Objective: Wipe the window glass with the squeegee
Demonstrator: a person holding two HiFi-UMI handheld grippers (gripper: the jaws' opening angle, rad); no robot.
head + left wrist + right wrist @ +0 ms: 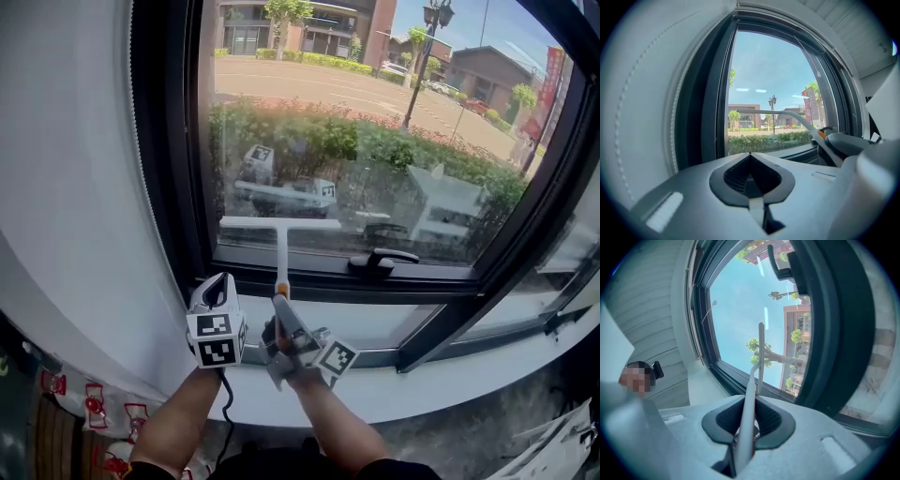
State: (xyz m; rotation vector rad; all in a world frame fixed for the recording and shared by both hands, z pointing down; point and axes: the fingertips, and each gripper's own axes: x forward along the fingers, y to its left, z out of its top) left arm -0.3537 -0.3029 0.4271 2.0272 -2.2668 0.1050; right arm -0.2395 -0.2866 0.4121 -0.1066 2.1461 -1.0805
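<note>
2 jaws of the right gripper (745,427) clamp the white, T-shaped squeegee (280,225) by its slim handle — left gripper (751,187) closed.

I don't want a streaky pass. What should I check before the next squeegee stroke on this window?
1. Grip: the right gripper is shut on the squeegee, holding its handle. Ok.
2. Blade level: it reads horizontal in the head view. Ok.
3. Blade pressed on the window glass: it sits low on the pane, but contact does not show. Cannot tell.
4. Left gripper: shut, empty, down by the sill left of the handle, off the pane. Ok.
5. Window handle: on the frame, below and right of the blade, apart from it. Ok.
</note>
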